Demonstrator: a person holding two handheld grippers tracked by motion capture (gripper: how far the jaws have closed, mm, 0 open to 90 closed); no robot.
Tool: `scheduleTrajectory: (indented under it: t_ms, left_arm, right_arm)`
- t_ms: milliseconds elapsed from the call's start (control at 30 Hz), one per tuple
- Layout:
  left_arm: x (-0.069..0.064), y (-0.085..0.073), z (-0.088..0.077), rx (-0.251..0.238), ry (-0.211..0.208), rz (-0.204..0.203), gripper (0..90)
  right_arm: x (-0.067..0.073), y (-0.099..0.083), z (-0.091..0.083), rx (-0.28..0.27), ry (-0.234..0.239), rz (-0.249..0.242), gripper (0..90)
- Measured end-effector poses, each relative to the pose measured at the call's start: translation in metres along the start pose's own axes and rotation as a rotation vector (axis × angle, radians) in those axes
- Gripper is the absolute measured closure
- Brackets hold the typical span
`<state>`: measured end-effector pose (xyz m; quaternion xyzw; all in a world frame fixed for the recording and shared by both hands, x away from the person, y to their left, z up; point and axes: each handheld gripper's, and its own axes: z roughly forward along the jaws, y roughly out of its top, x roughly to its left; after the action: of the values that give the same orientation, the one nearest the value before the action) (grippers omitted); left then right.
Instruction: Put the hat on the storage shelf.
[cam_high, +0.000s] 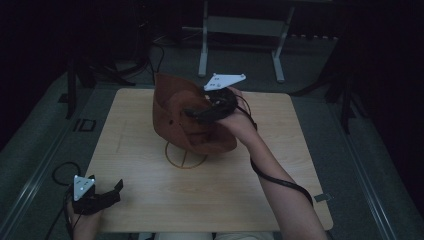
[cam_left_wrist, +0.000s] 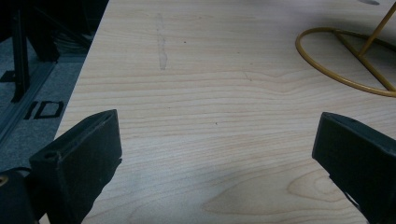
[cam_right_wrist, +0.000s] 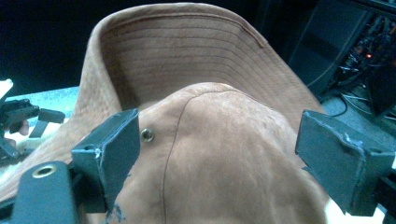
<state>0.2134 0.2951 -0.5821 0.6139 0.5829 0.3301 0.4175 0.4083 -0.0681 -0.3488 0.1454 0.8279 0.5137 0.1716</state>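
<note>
One brown suede hat sits on a single gold wire stand near the middle of a light wooden table, its brim turned up toward the far edge. In the right gripper view the crown bulges between that gripper's two black jaws, which stand wide apart, the left one close by the one metal eyelet in view; whether either pad touches the suede cannot be told. The high view places the right gripper against the hat's right side, held in a hand whose forearm reaches in from the lower right, one black cable trailing along it. The left gripper rests at the table's near left corner, well apart from the hat, its two jaws spread over bare wood. Its own view catches one ring of the stand's base at upper right. Two grey three-cornered plates show from above, one on each gripper.
</note>
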Motion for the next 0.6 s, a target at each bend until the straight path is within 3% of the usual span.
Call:
scheduleTrajectory:
  t_ms: [233,600]
  left_arm:
    - [-0.001,-0.001,0.001,0.004,0.011,0.001,2.0]
    - [-0.006,-0.002,0.004,0.009,0.005,0.026,2.0]
  right_arm:
    - [-0.014,-0.022,-0.024,-0.014,-0.019,0.054,13.9]
    - [-0.03,-0.07,-0.054,0.01,-0.052,0.121,14.1]
